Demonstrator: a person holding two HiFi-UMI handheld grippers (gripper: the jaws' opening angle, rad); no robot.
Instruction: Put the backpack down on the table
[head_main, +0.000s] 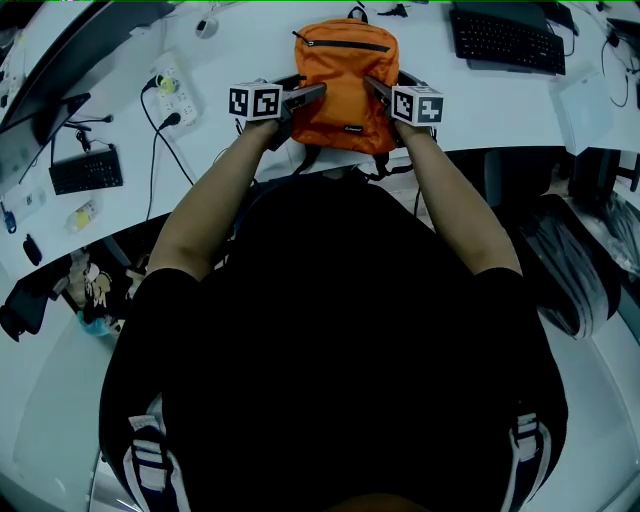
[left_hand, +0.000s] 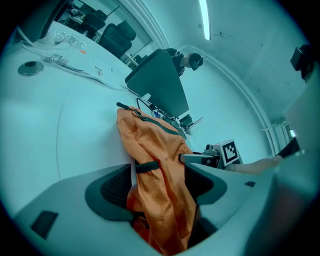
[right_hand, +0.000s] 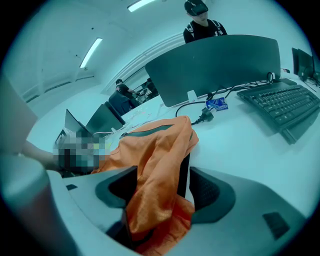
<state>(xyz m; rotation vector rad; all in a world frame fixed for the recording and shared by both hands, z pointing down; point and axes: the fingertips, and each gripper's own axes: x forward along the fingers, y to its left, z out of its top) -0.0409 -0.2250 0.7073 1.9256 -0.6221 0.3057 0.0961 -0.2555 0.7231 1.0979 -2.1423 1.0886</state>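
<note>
since the orange backpack (head_main: 345, 85) already rests on the white table (head_main: 500, 110), close to its near edge with the zip front up, the coming move turns on how it lies against the two tools. its long axis runs near to far, zip pocket (head_main: 345, 45) at the far end and dark straps (head_main: 383, 163) spilling over the near edge, and the grippers flank its near half. the left gripper (head_main: 303, 97) comes in at the left flank and the right gripper (head_main: 378, 90) at the right flank, both angled inward and toward the far side, so neither hand is the nearer and the pack sits squarely between them. in each gripper view the jaws stand wide apart, with a loose fold of orange cloth draped in the gap and not pinched by the pads (left_hand: 116, 187); on the left one a black webbing band (left_hand: 146, 166) crosses the fold. i judge that a clean exit means drawing each tool outward and back along its own line, so the slack cloth slides free rather than snags.

the fabric is thin crinkled nylon, soft and limp, and the pack slumps as if nearly empty. the jaw pads are dark with a fine grid, set in smooth grey shells. farther out lie a black keyboard (head_main: 507, 40) at far right and a white power strip (head_main: 172, 92) at far left.
</note>
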